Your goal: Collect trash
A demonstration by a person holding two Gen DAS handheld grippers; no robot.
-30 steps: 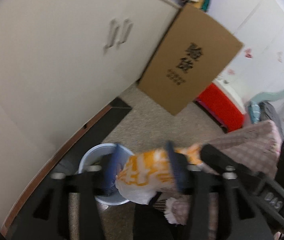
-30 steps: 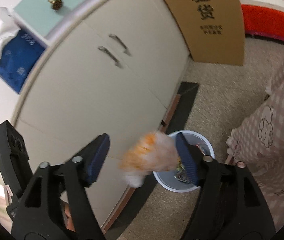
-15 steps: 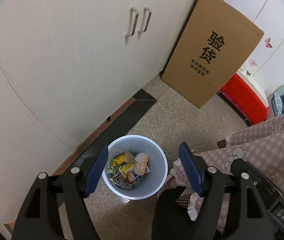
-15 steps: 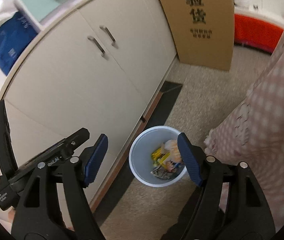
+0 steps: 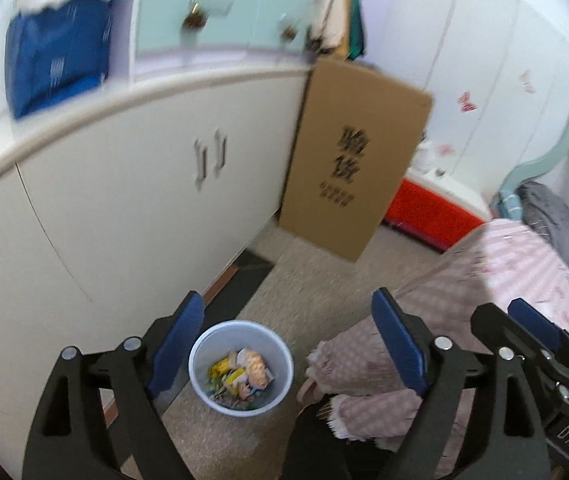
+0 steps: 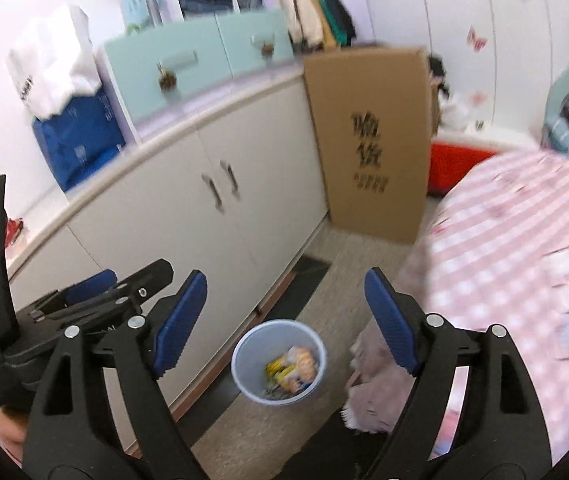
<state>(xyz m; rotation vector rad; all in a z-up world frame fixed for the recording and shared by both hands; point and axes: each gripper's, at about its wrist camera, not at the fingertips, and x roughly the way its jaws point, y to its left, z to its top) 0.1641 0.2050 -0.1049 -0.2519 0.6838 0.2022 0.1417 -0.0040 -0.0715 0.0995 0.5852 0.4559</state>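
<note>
Pale-blue round plastic bin (image 5: 204, 344) w/ wrappers (image 5: 244, 372) inside, on speckled floor.
Left gripper (image 5: 288, 344) & right gripper (image 6: 284, 320) opening, nothing between jaws; white cabinet (image 5: 124, 208) beside bin, pink checked bedspread (image 6: 516, 248) opposite, cardboard box (image 5: 348, 160) behind.

Both views are lit evenly and softly by daylight-toned ambient light; no strong shadows or glare are seen. Strong fisheye bending is shown: the cabinet (image 5: 132, 208) edge is curved, and the corners are cut off by a dark round vignette. Motion blur is spread over the background, so the print on the cardboard box (image 5: 348, 160) and the checked bedspread (image 6: 524, 248) is smeared. The blue pads near each lens are rendered sharper. The trash bin (image 5: 240, 368) is only slightly softened.
</note>
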